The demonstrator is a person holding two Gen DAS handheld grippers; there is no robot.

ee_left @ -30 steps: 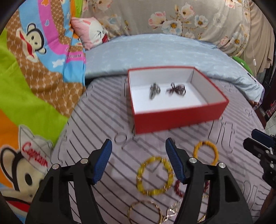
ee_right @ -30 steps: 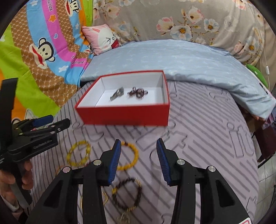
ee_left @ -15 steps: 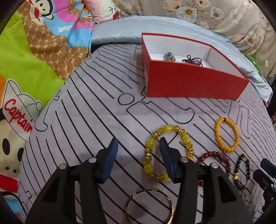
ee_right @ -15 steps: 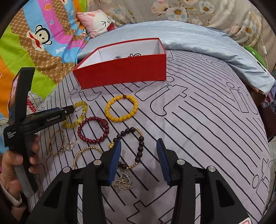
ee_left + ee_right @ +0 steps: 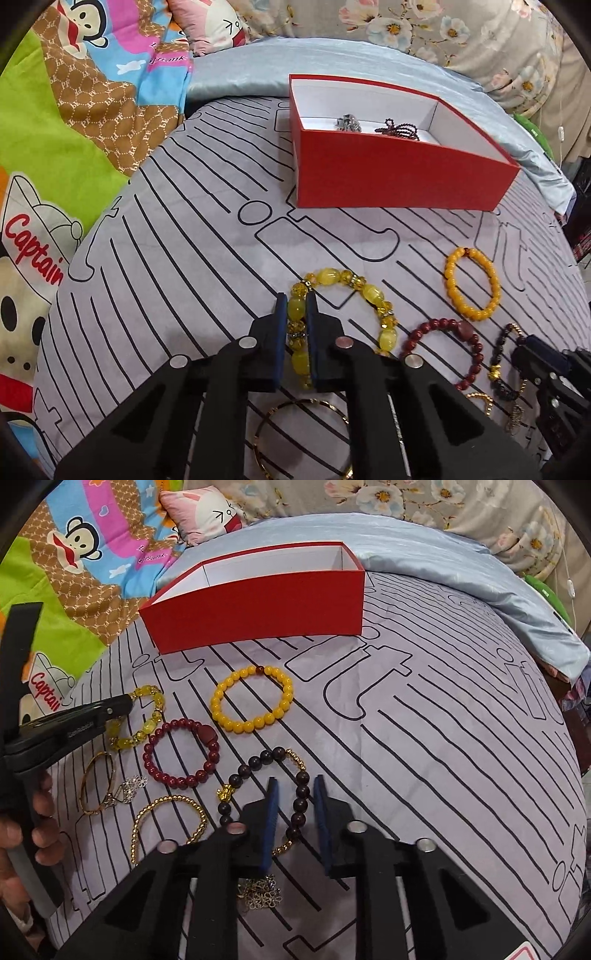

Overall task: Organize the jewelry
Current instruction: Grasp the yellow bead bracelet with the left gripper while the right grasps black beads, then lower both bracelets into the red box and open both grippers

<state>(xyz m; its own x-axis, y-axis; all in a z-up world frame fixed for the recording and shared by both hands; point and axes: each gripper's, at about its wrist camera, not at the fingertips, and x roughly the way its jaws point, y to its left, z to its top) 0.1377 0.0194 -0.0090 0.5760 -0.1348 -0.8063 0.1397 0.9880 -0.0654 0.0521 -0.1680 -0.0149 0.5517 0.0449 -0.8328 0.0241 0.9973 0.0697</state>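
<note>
**Both grippers down among the bracelets on the bed**

The left gripper has its blue pads pressed against one side of the yellow bead bracelet, clamping a run of translucent, oval yellow beads spaced with small faceted ones; the rest of the loop lies on the striped bedsheet. The right gripper stands with a narrow gap between its pads, straddling one side of the dark bead bracelet, a loop of round, near-black beads broken by short stretches of tiny gold beads and a gold charm. The pads are close to the beads, but contact cannot be made out.

Beside these lie a dark red bead bracelet with one larger red stone, an orange bead bracelet of even round beads, a thin gold bangle, a fine gold bead chain and a small silvery flower chain.

Toward the far edge of the bed stands the red box, open, white inside, holding a silvery piece and a dark beaded piece.
</note>
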